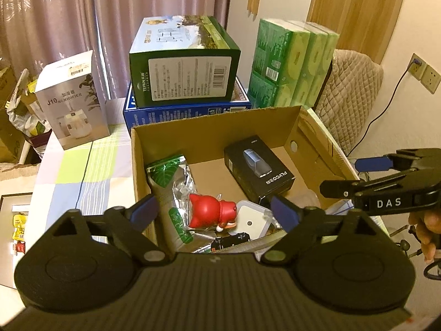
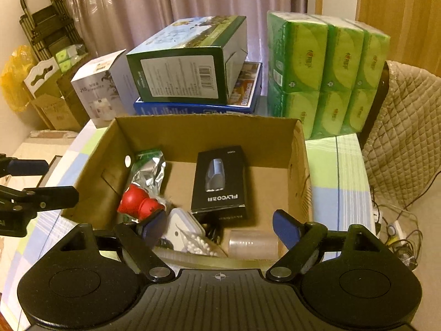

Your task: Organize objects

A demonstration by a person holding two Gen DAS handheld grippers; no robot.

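Observation:
An open cardboard box (image 1: 209,122) (image 2: 204,129) stands on the checked tablecloth. Inside lie a black FLYCO box (image 1: 259,172) (image 2: 220,179), a red cat-shaped toy (image 1: 210,211) (image 2: 139,201), a silver and green foil pouch (image 1: 171,184) (image 2: 147,172), a white lidded case (image 1: 252,220) (image 2: 182,227) and a clear roll of tape (image 2: 252,244). My left gripper (image 1: 215,212) hovers open over the box's near left part, above the toy. My right gripper (image 2: 220,227) is open over the near edge; it shows at the right in the left wrist view (image 1: 355,171).
Behind the box a green carton (image 1: 183,60) (image 2: 187,60) rests on a blue flat box (image 1: 187,109) (image 2: 198,107). A white humidifier box (image 1: 73,99) (image 2: 96,91) stands left, green tissue packs (image 1: 292,63) (image 2: 328,74) right. A quilted chair (image 2: 405,132) and cables (image 2: 397,229) lie right.

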